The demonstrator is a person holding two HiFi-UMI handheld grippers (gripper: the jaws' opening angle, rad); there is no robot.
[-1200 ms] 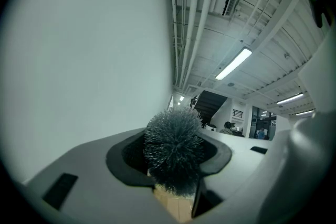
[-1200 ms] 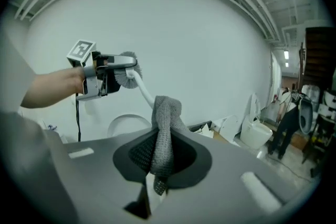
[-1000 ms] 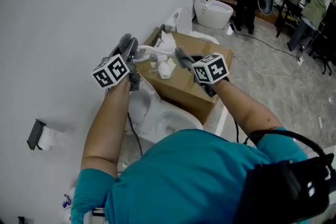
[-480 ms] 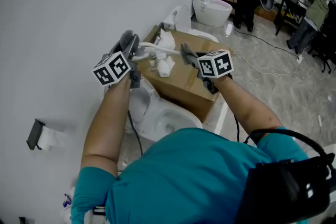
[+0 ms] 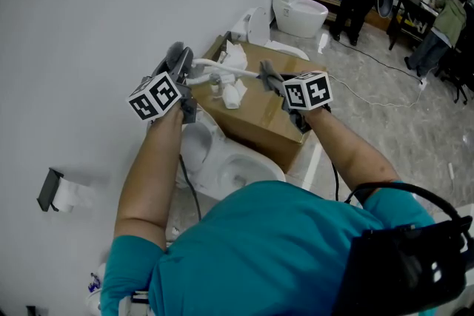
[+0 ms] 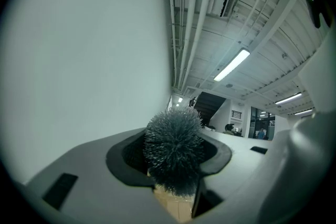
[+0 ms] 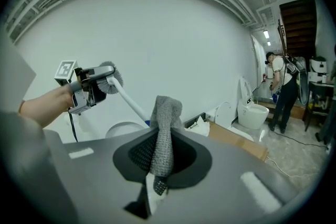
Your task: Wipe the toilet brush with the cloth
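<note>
Right now the left gripper is holding the long white plastic toilet brush just off the left edge of the brown cardboard box. Its jaws are closing on the brush's neck, so the round grey bristle head is filling the gap between them. The right gripper is hovering over the same box, nearer its middle. Its jaws are pinching a grey knitted cloth, which is standing up out of them in a folded ridge.

The relation that matters for the wipe is this: the brush's long axis is lying across the top of the box. The bristles are at the left gripper, and the slim white handle is running away from it toward the right gripper. The cloth is sitting just beside the handle's free end; whether it is touching the handle I cannot tell. The right gripper is therefore the one placed to stroke. The likely move is sliding the cloth along the handle toward the bristles, with the fold pressing on the handle rather than passing beside it.
</note>
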